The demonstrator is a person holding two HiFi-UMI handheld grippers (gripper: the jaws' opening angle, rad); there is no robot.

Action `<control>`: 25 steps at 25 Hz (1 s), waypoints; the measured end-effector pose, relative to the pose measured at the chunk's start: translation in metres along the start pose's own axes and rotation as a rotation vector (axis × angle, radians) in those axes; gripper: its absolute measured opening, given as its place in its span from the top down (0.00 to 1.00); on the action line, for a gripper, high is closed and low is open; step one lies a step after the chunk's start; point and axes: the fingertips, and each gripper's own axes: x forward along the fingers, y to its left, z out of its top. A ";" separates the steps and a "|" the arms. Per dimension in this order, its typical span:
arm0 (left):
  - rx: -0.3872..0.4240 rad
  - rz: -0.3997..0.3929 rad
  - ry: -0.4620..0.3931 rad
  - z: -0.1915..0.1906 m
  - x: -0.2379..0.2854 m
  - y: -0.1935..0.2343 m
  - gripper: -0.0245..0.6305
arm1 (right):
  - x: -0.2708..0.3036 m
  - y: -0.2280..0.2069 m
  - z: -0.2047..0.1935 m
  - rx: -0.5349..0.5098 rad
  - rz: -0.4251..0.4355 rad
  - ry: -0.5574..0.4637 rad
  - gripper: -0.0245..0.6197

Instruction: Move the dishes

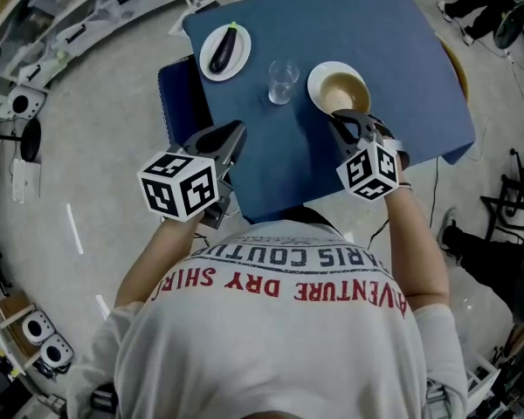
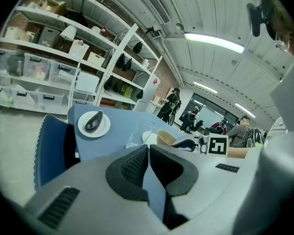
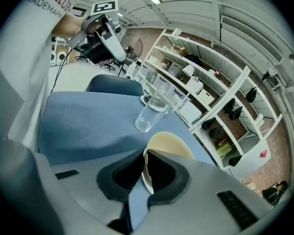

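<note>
- We stand on a pale grey speckled floor (image 1: 113, 147), marked with short white strips of tape (image 1: 74, 228).
- A desk (image 1: 393, 68) under a dark blue cloth fills the middle of the room, and a blue chair (image 1: 176, 94) is pushed against its left edge.
- Along one wall runs white open shelving (image 2: 49, 48), loaded with clear bins, boxes and dark bags.
- Behind the shelving the wall (image 3: 264, 131) is reddish brown, perhaps brick, though the warped view leaves us unsure.
- The white ribbed ceiling (image 2: 220, 13) carries long strip lights (image 2: 213, 42), all lit.
- A round fan (image 3: 132, 45) stands beyond the chair.
- At the far end we see dark glazed panels (image 2: 210, 106), with people (image 2: 169, 104) in front of them.
</note>
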 end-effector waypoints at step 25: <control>-0.013 -0.022 -0.017 -0.027 -0.041 -0.005 0.91 | -0.011 0.092 0.043 -0.022 0.118 -0.045 0.90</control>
